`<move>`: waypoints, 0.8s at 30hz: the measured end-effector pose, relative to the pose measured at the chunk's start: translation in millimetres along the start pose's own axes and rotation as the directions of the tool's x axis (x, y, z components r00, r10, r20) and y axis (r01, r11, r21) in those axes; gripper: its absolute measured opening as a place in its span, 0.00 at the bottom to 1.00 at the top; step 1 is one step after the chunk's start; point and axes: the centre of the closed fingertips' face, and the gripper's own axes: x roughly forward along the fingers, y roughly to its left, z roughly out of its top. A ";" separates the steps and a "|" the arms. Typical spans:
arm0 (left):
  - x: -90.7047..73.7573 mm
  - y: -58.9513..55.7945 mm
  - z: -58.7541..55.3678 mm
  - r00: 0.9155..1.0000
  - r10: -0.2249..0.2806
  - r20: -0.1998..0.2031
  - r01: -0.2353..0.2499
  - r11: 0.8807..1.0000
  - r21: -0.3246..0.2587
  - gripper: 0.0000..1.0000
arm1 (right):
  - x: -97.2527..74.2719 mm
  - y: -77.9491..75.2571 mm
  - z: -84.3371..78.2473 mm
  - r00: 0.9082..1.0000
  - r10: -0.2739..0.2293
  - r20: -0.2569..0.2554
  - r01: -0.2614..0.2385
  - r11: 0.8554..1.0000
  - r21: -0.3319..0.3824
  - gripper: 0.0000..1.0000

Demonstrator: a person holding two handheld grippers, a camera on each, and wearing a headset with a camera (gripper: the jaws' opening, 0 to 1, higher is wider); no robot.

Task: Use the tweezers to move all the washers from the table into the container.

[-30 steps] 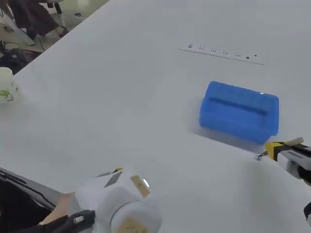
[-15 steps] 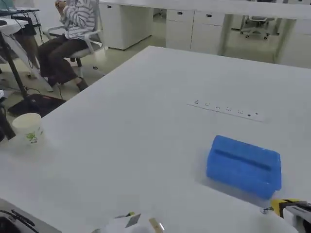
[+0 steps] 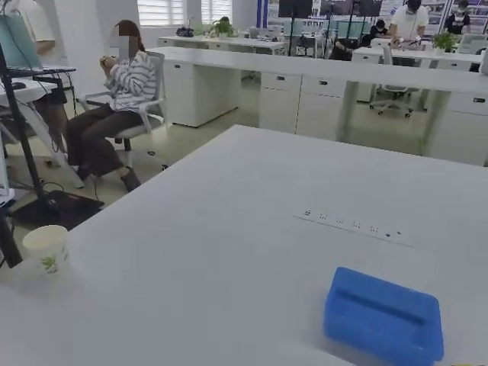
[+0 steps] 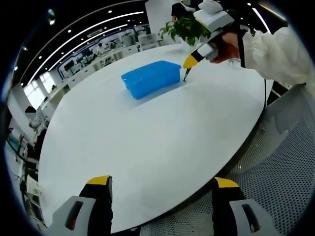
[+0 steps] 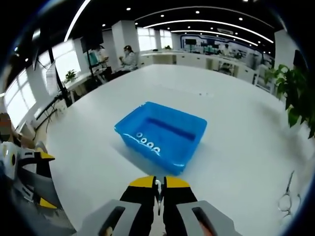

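Note:
The blue container (image 3: pixel 383 322) rests on the white table (image 3: pixel 213 252) at the lower right of the head view. Inside it, along the near wall, lie several washers (image 5: pixel 147 141). My right gripper (image 5: pixel 158 183) is shut on the thin metal tweezers (image 5: pixel 157 195), which point at the container (image 5: pixel 162 132) from a short way off. In the left gripper view the right gripper (image 4: pixel 191 61) hovers just beside the container (image 4: pixel 150 78), tweezers tip (image 4: pixel 186 75) pointing down near the table. My left gripper (image 4: pixel 162 184) is open with nothing between its fingers, at the table's near edge.
A paper cup (image 3: pixel 46 248) stands at the table's left edge. A power socket strip (image 3: pixel 354 226) is set into the tabletop behind the container. A metal scissors-like tool (image 5: pixel 285 196) lies on the table to the right. A person (image 3: pixel 114 114) sits beyond the table.
The head camera has tilted up toward the room, so the table has slid down the picture. The container has stayed where it was on the table.

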 end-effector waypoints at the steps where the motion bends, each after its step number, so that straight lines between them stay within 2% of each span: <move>1: 0.0 0.3 0.2 1.000 0.001 0.002 -0.001 1.000 0.000 0.85 | -1.8 0.7 1.4 1.000 0.000 0.003 0.000 1.000 -0.005 0.01; 17: 0.3 0.6 0.4 1.000 0.006 0.004 -0.006 1.000 0.007 0.84 | -33.4 4.4 35.2 0.996 0.008 0.084 -0.006 1.000 -0.017 0.01; 24: -0.6 0.3 1.0 1.000 0.004 0.006 -0.004 1.000 0.008 0.84 | -42.4 7.3 43.9 0.995 0.005 0.105 -0.003 1.000 -0.024 0.01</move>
